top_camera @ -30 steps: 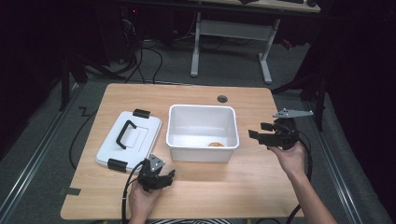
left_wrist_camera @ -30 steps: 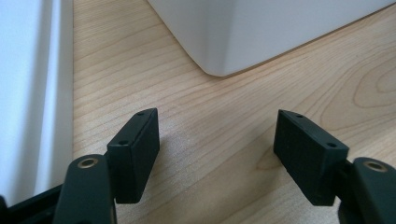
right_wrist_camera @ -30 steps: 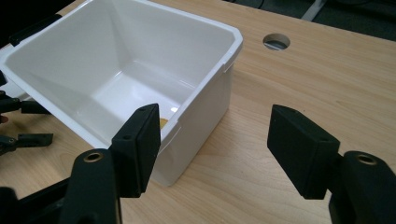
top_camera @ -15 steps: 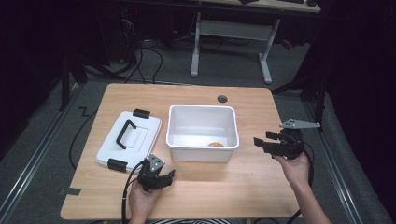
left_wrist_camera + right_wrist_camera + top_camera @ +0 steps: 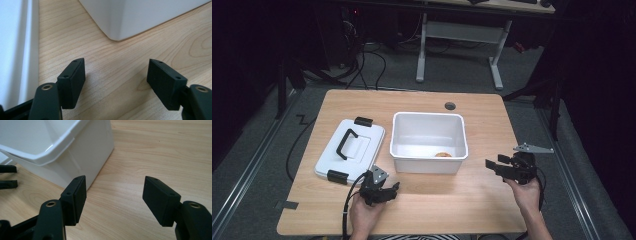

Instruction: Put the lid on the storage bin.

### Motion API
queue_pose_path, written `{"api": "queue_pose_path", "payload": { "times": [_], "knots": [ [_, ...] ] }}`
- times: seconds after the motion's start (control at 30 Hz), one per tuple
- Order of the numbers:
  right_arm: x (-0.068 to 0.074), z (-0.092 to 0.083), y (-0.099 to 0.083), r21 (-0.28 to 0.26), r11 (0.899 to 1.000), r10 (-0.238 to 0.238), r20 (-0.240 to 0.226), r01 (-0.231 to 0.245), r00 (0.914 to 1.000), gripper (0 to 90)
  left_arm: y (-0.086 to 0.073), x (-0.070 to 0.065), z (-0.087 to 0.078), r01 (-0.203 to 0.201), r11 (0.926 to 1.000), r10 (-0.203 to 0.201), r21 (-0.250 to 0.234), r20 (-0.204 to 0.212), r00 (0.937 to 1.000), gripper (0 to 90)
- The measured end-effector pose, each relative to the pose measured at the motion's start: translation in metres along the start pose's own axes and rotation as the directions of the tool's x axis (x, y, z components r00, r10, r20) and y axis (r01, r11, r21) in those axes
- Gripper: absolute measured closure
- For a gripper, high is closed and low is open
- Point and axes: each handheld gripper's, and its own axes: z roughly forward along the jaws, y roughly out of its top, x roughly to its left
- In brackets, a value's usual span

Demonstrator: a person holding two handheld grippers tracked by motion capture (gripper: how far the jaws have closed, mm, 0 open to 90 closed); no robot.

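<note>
**Both grippers low at the near edge, white bin between them**

I am holding the left gripper (image 5: pixel 387 190) low over the near part of the surface (image 5: pixel 447 200), and I am seeing its jaws standing wide apart with nothing between them; in the left gripper view only bare wood grain is lying in the gap. From that view the near left corner of the white bin (image 5: pixel 140 17) is sitting just ahead and a little right of the gripper, apart from the pads, while the edge of the white lid (image 5: pixel 15 50) is running along the left side, close beside the left pad.

I am keeping the right gripper (image 5: pixel 494 165) at the right of the surface, pointing leftward toward the bin. Its jaws are also gaping, empty, over bare wood. In the right gripper view the bin's corner (image 5: pixel 82 157) is rising just ahead of the left pad, near but not touching, and the left gripper's jaw tips (image 5: pixel 7 176) are peeking in at the far left.

Farther in, the bin (image 5: pixel 429 142) is standing upright mid-surface, open-topped, with a small orange-tan object (image 5: pixel 442 154) lying inside against its near wall; I cannot tell what it is. The lid (image 5: pixel 349 150), black handle up, is lying flat just left of the bin. Beyond, a round grommet hole (image 5: pixel 450 106) is sitting near the far edge.
</note>
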Motion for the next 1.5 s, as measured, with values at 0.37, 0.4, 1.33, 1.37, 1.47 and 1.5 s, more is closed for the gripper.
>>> {"api": "queue_pose_path", "payload": {
  "times": [0.37,0.4,1.33,1.37,1.47,1.5],
  "knots": [
    [-0.010,0.019,-0.030,-0.007,0.999,0.032,0.040,-0.031,0.9987,36.0,0.000,0.000,0.000,0.001,1.0000,-0.001,0.000,-0.002,1.0000,32.0],
    [-0.010,0.021,-0.033,-0.005,0.999,0.035,0.045,-0.035,0.9984,36.0,0.000,0.000,0.000,0.001,1.0000,-0.001,0.000,-0.002,1.0000,32.0],
    [-0.006,0.056,-0.068,0.043,0.996,-0.082,0.263,0.073,0.9614,32.2,0.000,0.001,0.000,0.022,0.9998,-0.022,-0.003,0.014,0.9997,29.6],
    [-0.006,0.056,-0.069,0.043,0.996,-0.082,0.263,0.073,0.9614,32.2,0.001,0.001,0.000,0.032,0.9995,-0.032,-0.002,0.019,0.9993,28.7],
    [-0.006,0.056,-0.069,0.043,0.996,-0.082,0.263,0.073,0.9614,32.1,0.005,0.005,-0.003,0.063,0.9973,-0.065,0.037,0.067,0.9956,28.8],
    [-0.006,0.056,-0.069,0.043,0.996,-0.082,0.262,0.073,0.9616,32.1,0.005,0.006,-0.004,0.074,0.9964,-0.077,0.043,0.090,0.9929,31.7]
  ]
}}
